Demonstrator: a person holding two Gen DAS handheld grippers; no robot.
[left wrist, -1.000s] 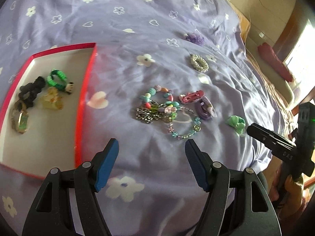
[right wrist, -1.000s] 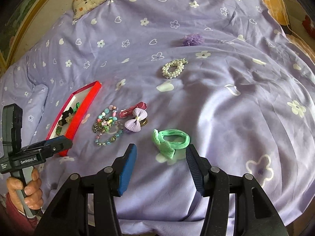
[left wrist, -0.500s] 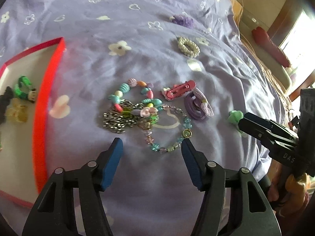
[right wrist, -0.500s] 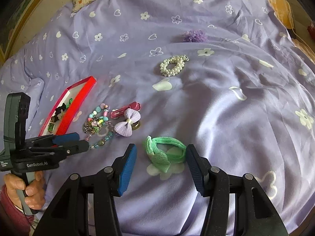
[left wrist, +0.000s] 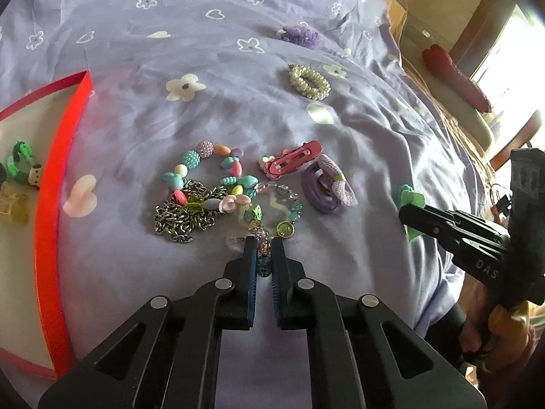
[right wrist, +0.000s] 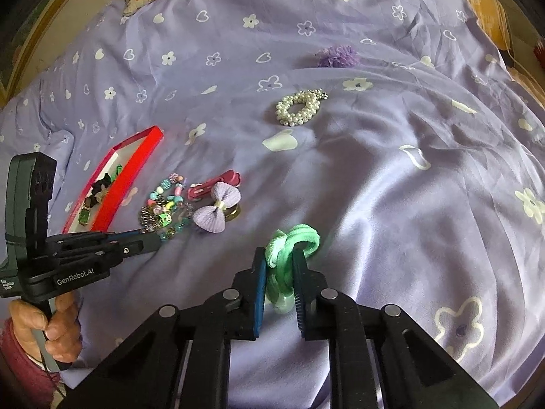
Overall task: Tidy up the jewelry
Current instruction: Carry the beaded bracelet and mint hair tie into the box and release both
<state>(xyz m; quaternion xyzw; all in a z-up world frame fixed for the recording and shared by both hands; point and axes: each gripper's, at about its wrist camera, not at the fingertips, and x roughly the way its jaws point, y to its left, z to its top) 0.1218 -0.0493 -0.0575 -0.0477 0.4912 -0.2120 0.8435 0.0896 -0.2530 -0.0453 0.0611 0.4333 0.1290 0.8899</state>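
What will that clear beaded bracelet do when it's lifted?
The beaded bracelet, pinched at one bead by the left gripper, will probably droop into a loose loop. It overlaps the silver chain, so it may drag that along.

At nine o'clock, the left wrist view's edge cuts off our red tray [left wrist: 54, 184]. The right gripper [left wrist: 414, 214] hides most of the green hair tie [left wrist: 410, 197].

Lilac flowered bedspread [right wrist: 391, 177]; on it red tray [left wrist: 51, 204], pearl bracelet [right wrist: 299, 106], pink clip [left wrist: 293, 161], purple flower [right wrist: 338, 56].
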